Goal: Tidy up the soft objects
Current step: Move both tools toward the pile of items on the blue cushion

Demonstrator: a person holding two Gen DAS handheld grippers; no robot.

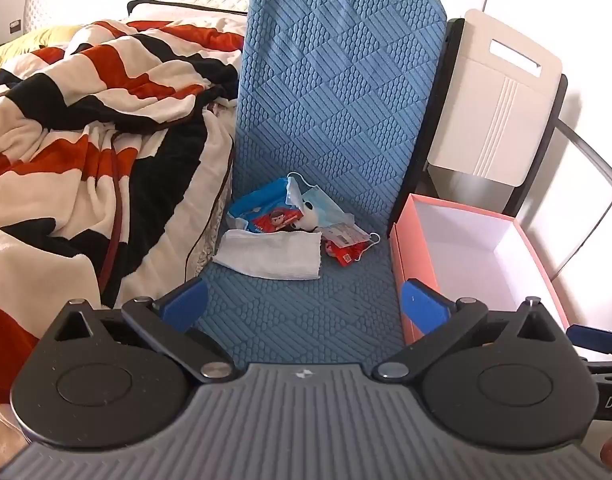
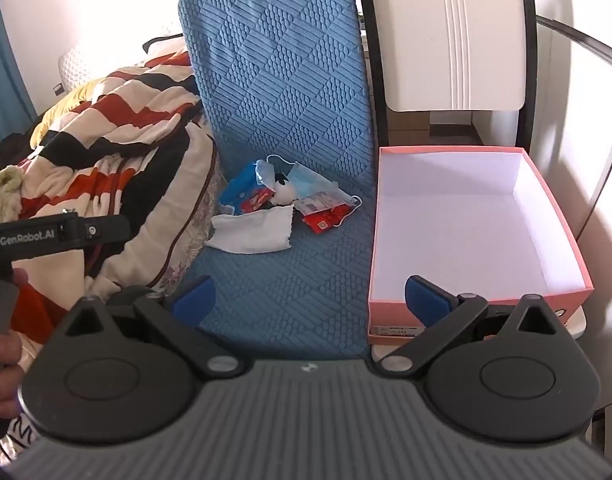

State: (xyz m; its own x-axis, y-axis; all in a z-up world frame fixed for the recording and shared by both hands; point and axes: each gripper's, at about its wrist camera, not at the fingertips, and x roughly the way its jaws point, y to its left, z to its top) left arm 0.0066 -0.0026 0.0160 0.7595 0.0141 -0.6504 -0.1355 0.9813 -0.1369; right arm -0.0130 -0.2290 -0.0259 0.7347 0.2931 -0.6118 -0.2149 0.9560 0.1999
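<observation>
A small pile lies on the blue textured mat [image 1: 306, 312] [image 2: 290, 280]: a white cloth [image 1: 272, 258] [image 2: 252, 232], a blue packet [image 1: 262, 198] [image 2: 240, 188], a light-blue face mask [image 1: 319, 204] [image 2: 309, 182], a small black-and-white plush toy [image 1: 306, 220] [image 2: 282, 192] and a red packet [image 1: 347, 254] [image 2: 325, 218]. An open pink box [image 1: 401, 264] [image 2: 477, 304] with a white inside stands right of the pile. My left gripper [image 1: 304, 304] hovers open, short of the cloth. My right gripper [image 2: 309, 300] is open too, between mat and box, with nothing between its fingers.
A rumpled blanket [image 1: 86, 120] [image 2: 118, 128] striped red, black and cream covers the bed on the left. The mat's far half rises upright like a backrest. A white folding chair back [image 1: 501, 100] [image 2: 449, 36] stands behind the box. A hand [image 2: 2, 376] holds the left gripper's handle.
</observation>
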